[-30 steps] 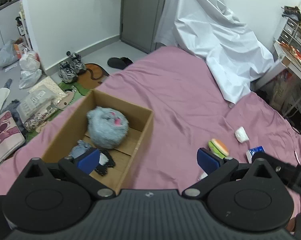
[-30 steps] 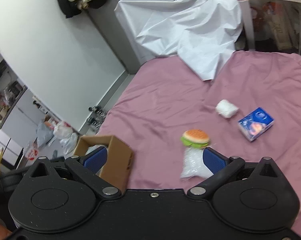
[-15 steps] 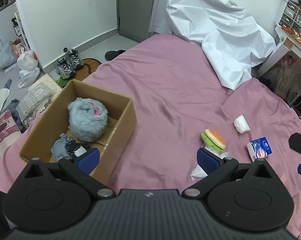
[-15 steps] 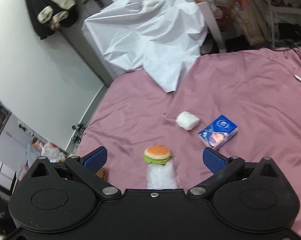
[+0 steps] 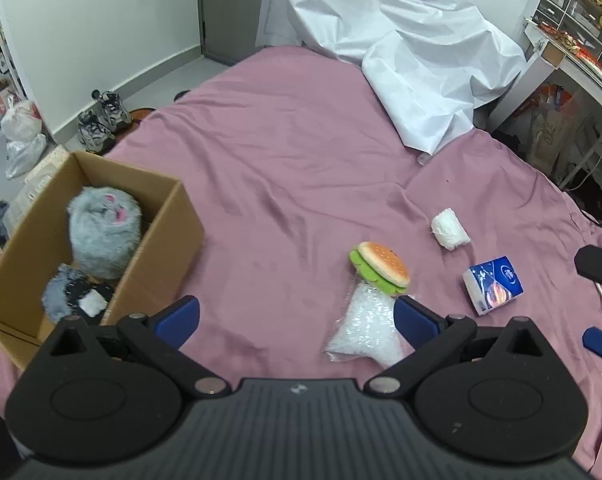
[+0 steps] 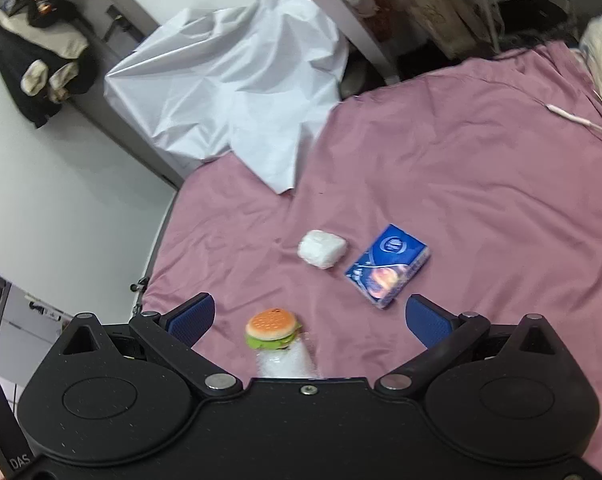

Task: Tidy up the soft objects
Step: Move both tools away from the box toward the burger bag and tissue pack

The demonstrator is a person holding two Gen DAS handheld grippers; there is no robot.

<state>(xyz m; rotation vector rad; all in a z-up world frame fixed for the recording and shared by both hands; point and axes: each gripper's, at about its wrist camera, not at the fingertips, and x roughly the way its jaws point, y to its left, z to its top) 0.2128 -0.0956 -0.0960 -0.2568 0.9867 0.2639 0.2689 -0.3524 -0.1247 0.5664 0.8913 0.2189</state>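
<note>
The right gripper [image 6: 308, 320] hangs over a pink bedsheet [image 6: 461, 184] with its blue-padded fingers [image 6: 191, 317] spread wide and nothing between them; a plush hamburger [image 6: 272, 329] lies low between the fingers, touching a clear bubble-wrap bag [image 6: 287, 362] partly hidden by the gripper body; farther off sit a white wrapped bundle [image 6: 322, 249] and, just beside it, a blue tissue pack [image 6: 387, 265]; a crumpled white sheet [image 6: 229, 84] covers the bed's far end.

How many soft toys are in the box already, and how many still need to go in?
Done: the fluffy grey plush and a dark cloth bundle lie in the cardboard box. In hand: nothing. Left on the bed: burger toy, plastic bag, white wad, tissue pack.
</note>
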